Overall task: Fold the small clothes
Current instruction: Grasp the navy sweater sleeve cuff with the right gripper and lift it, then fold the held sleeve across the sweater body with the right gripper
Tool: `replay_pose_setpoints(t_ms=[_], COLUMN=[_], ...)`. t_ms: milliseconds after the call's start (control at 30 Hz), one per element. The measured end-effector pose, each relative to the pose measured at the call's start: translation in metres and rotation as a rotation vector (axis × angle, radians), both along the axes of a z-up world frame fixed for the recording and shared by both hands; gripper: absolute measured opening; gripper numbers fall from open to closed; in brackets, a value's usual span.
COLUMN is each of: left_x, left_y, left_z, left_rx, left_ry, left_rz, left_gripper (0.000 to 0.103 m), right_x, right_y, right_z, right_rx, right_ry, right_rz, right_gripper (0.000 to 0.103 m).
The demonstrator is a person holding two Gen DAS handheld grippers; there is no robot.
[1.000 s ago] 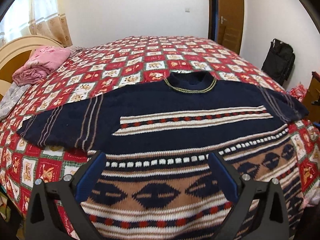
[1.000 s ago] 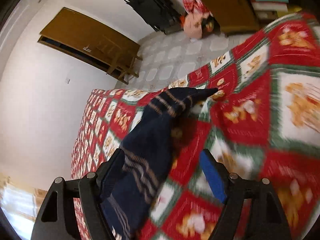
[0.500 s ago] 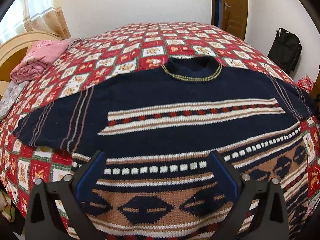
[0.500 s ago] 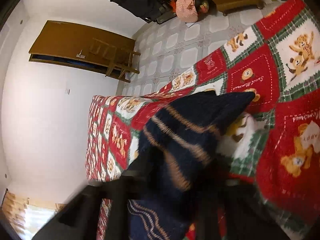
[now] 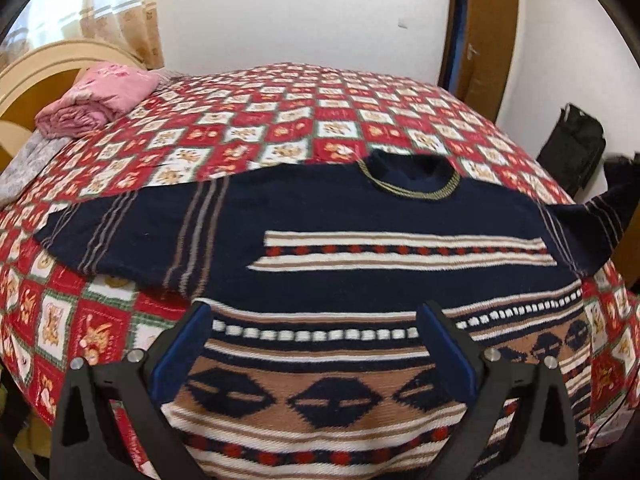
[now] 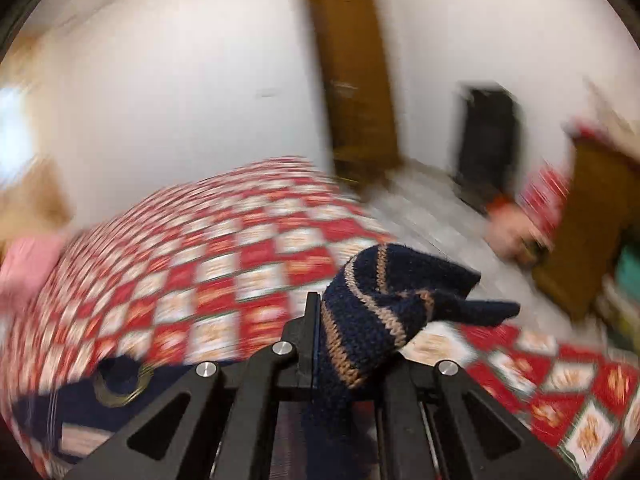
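Note:
A navy patterned knit sweater [image 5: 352, 216] lies spread front-up on the bed, collar [image 5: 408, 184] toward the far side. My left gripper [image 5: 316, 344] is open and empty above its lower patterned band. My right gripper [image 6: 352, 328] is shut on the sweater's right sleeve cuff [image 6: 384, 300] and holds it lifted off the bed; that raised sleeve shows at the right edge of the left wrist view [image 5: 600, 220]. The sweater's left sleeve [image 5: 100, 236] lies flat on the quilt. The right wrist view is motion-blurred.
The bed has a red and white checked quilt [image 5: 280, 120]. Folded pink cloth [image 5: 96, 100] sits by the headboard at the far left. A brown door [image 5: 488, 40] and a black bag [image 5: 572, 148] stand beyond the bed on the right.
My right gripper closed on the right sleeve cuff and lifted it off the bed, swinging round. My left gripper stayed open, shifting slightly over the sweater's lower part.

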State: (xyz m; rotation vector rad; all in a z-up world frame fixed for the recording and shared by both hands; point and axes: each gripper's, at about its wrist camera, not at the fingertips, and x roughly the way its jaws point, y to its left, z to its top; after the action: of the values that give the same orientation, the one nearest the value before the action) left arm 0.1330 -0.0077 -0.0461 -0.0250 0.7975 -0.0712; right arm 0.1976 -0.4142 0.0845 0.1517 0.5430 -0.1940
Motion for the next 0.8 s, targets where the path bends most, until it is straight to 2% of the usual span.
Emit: replay_pose_setpoints(t_ms=[133, 233, 333, 367, 400, 433, 500, 533, 633, 733, 800], left_x=[-0.005, -0.011, -0.016, -0.018, -0.019, -0.02, -0.02, -0.018, -0.013, -0.011, -0.013], left_y=[0.025, 0.049, 0.07, 0.079, 0.089, 0.098, 0.109, 0.113, 0.12, 0.117, 0.113], left_z=[0.006, 0.011, 0.012, 0.012, 0.012, 0.01, 0.006, 0.004, -0.004, -0.009, -0.009], left_rx=[-0.016, -0.02, -0.01, -0.002, 0.007, 0.013, 0.009, 0.002, -0.029, -0.053, -0.052], left_ry=[-0.031, -0.055, -0.068, -0.074, -0.078, -0.081, -0.085, -0.083, -0.06, -0.043, -0.041], left_rz=[0.046, 0.091, 0.126, 0.14, 0.156, 0.176, 0.202, 0.213, 0.222, 0.213, 0.191], left_gripper=[0.103, 0.103, 0.103, 0.103, 0.103, 0.103, 0.103, 0.103, 0.103, 0.103, 0.103], right_x=[0.013, 0.016, 0.015, 0.015, 0.011, 0.007, -0.007, -0.011, -0.011, -0.002, 0.001], right_y=[0.132, 0.224, 0.286, 0.298, 0.306, 0.309, 0.303, 0.298, 0.283, 0.272, 0.261], right_z=[-0.019, -0.068, -0.128, -0.147, -0.165, -0.171, -0.165, -0.16, -0.145, -0.137, -0.134], right_rx=[-0.002, 0.037, 0.137, 0.178, 0.226, 0.242, 0.258, 0.291, 0.437, 0.558, 0.656], right_ry=[0.025, 0.088, 0.269, 0.35, 0.415, 0.415, 0.359, 0.354, 0.333, 0.309, 0.3], right_rz=[0.273, 0.447, 0.591, 0.62, 0.642, 0.648, 0.661, 0.674, 0.687, 0.684, 0.629], right_gripper=[0.006, 0.006, 0.008, 0.014, 0.016, 0.024, 0.036, 0.044, 0.058, 0.059, 0.059])
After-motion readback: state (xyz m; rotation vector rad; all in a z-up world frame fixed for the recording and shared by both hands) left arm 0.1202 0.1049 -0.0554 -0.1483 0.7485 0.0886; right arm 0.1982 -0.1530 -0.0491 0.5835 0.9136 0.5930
